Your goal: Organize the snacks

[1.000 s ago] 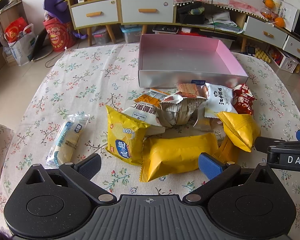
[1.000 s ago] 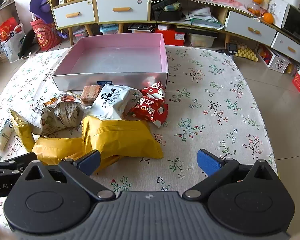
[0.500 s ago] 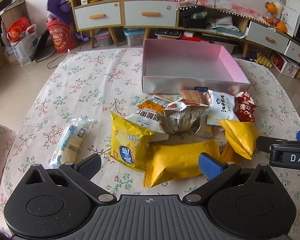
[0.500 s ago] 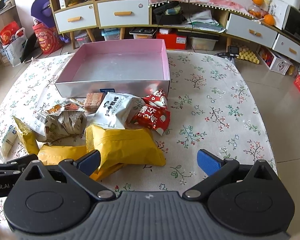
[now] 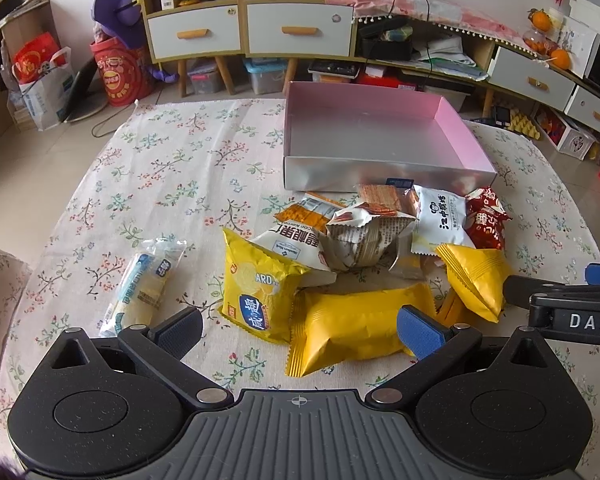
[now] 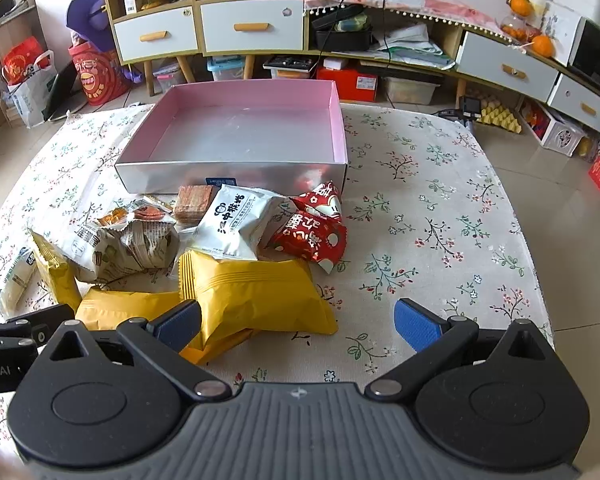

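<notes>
Left gripper [image 5: 298, 326] & right gripper [image 6: 296, 322]: fingers spread, holding nothing, at near edge of floral-cloth table [image 6: 440, 208]. Heap of foil snack packets [image 5: 364, 248] mid-table, yellow pillow packs [image 6: 256, 296] nearest. Beyond, touching heap: silver cardboard box w/ pink lining [image 6: 240, 136]. Cabinets [image 5: 252, 28] behind.

Box [image 6: 236, 176] is pink inside, silver outside; tablecloth [image 6: 440, 216] is cream with little flowers; snack packs [image 5: 360, 332] mostly yellow, one red [image 6: 312, 232].
</notes>
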Action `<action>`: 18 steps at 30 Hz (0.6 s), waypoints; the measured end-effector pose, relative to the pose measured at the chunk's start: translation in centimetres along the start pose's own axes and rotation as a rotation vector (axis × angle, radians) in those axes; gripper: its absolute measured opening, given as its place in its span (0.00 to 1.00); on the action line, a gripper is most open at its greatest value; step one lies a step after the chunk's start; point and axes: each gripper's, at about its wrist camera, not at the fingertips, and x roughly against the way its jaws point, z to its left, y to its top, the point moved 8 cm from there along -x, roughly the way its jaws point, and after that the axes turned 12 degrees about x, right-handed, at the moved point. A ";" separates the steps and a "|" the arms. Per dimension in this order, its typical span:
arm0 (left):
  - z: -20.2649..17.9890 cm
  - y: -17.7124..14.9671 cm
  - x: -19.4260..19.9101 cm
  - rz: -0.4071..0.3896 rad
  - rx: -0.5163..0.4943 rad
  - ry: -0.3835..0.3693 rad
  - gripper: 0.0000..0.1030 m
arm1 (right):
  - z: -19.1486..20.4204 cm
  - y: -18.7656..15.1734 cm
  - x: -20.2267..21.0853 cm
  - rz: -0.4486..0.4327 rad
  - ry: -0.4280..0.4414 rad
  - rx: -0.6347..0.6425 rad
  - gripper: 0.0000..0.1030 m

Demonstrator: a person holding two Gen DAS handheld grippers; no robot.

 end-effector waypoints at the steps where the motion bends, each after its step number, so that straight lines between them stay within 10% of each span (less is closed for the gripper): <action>1: 0.0 0.1 0.0 0.000 0.004 0.001 1.00 | 0.0 0.1 0.1 -0.002 0.002 -0.001 1.00; 18: 1.1 1.9 -1.3 -0.007 0.005 0.016 1.00 | -1.4 2.5 -0.7 -0.018 -0.019 -0.011 1.00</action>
